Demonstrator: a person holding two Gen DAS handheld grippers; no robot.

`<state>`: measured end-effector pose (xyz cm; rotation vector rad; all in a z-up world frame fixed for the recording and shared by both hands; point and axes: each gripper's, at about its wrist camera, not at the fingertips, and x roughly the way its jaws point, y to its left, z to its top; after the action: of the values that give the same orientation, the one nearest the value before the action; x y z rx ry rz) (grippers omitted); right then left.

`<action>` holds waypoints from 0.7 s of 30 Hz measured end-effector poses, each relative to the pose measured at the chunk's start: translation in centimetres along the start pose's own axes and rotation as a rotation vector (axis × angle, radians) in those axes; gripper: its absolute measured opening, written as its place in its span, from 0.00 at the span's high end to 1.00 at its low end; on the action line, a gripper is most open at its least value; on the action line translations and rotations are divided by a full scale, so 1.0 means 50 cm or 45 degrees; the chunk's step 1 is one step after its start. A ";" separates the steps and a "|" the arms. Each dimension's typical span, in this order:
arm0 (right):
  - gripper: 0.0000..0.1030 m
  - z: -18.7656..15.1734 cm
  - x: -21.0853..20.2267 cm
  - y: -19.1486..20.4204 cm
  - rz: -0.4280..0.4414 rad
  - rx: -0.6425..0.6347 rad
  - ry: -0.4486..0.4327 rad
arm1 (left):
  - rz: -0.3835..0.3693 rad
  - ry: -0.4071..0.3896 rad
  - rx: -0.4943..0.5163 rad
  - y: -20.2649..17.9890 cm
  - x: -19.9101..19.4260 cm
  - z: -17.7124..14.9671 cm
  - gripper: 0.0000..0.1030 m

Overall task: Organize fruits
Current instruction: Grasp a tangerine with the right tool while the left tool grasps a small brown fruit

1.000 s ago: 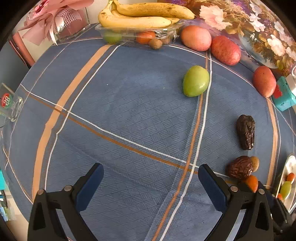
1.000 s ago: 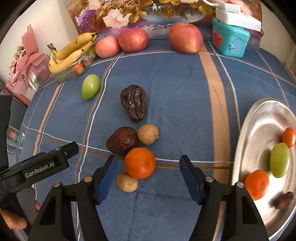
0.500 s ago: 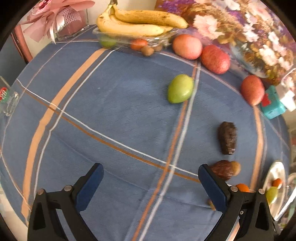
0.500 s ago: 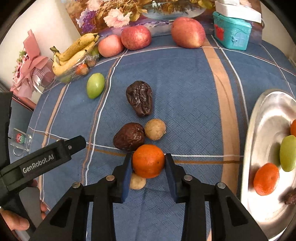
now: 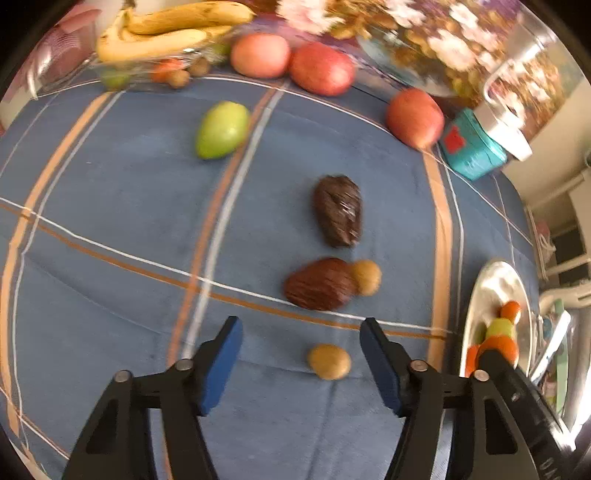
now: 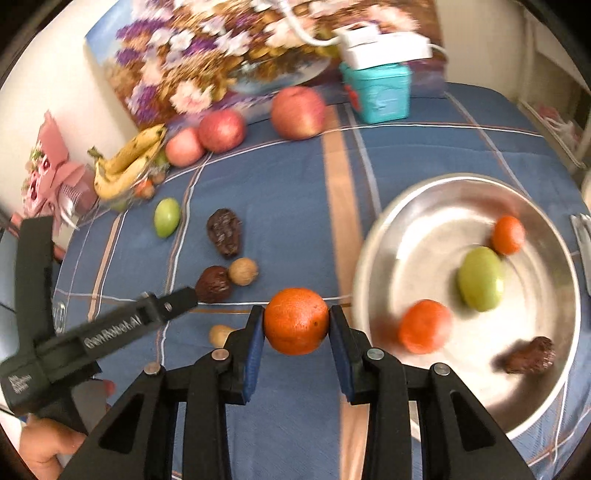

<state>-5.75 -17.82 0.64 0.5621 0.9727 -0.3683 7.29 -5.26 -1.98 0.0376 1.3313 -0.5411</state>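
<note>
My right gripper (image 6: pixel 296 325) is shut on an orange (image 6: pixel 296 320) and holds it above the blue cloth, just left of the metal plate (image 6: pixel 384 236). The plate holds two small oranges (image 6: pixel 424 325), a green fruit (image 6: pixel 480 278) and a dark date (image 6: pixel 530 355). My left gripper (image 5: pixel 301 350) is open, its fingers either side of a small tan longan (image 5: pixel 328 362) on the cloth. Beyond it lie two dark dates (image 5: pixel 338 210), a second longan (image 5: pixel 366 277) and a green fruit (image 5: pixel 221 129).
Three red apples (image 5: pixel 321 68) line the back by a floral picture. A clear tray with bananas (image 5: pixel 166 35) stands at the back left. A teal box (image 5: pixel 471 147) with a white charger stands at the back right. The plate also shows in the left wrist view (image 5: pixel 496 280).
My right gripper closed on the orange, lifted it and carried it right toward the plate. My left gripper moved right to the small longan and its fingers have come closer together.
</note>
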 end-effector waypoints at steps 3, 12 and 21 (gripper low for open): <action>0.65 0.008 -0.014 -0.022 0.000 0.028 -0.027 | -0.001 0.030 0.029 -0.022 0.015 -0.008 0.46; 0.65 0.022 -0.042 -0.062 0.032 0.062 -0.066 | 0.076 0.062 0.084 -0.065 0.049 -0.016 0.67; 0.65 0.024 -0.054 -0.084 0.060 0.099 -0.079 | 0.092 0.007 0.060 -0.056 0.024 -0.025 0.72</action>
<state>-8.60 -21.79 2.27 0.6394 0.8867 -0.3802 5.19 -7.73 -2.65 0.1253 1.3174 -0.5115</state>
